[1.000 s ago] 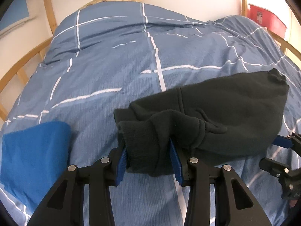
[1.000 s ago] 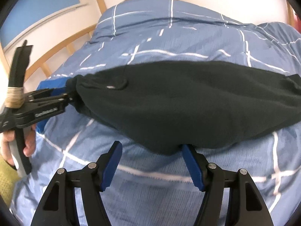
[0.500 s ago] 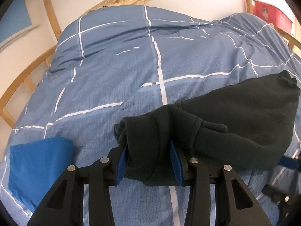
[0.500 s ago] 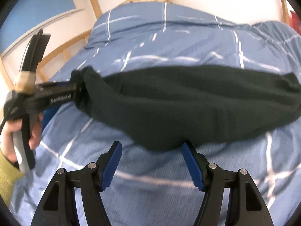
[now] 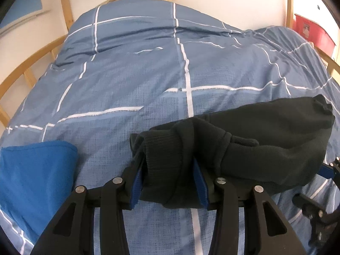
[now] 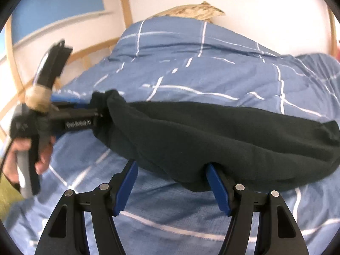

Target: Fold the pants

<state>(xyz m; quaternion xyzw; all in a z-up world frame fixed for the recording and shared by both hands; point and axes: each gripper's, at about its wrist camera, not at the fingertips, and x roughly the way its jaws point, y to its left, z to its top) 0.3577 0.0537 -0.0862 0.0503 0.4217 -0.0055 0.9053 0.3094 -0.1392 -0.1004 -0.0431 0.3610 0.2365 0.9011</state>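
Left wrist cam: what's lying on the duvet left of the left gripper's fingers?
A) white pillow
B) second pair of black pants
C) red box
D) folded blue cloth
D: a folded blue cloth lies on the checked duvet at the picture's lower left, apart from the black pants bunched between the left gripper's fingers.

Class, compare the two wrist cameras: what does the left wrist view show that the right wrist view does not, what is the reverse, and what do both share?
Only the left wrist view shows the folded bright blue cloth lying on the bed, and a red box at the far right.

Only the right wrist view shows the person's hand holding the left gripper from the side.

Both show the dark pants, lifted between the two grippers, above the blue checked duvet, with the wooden bed frame behind.
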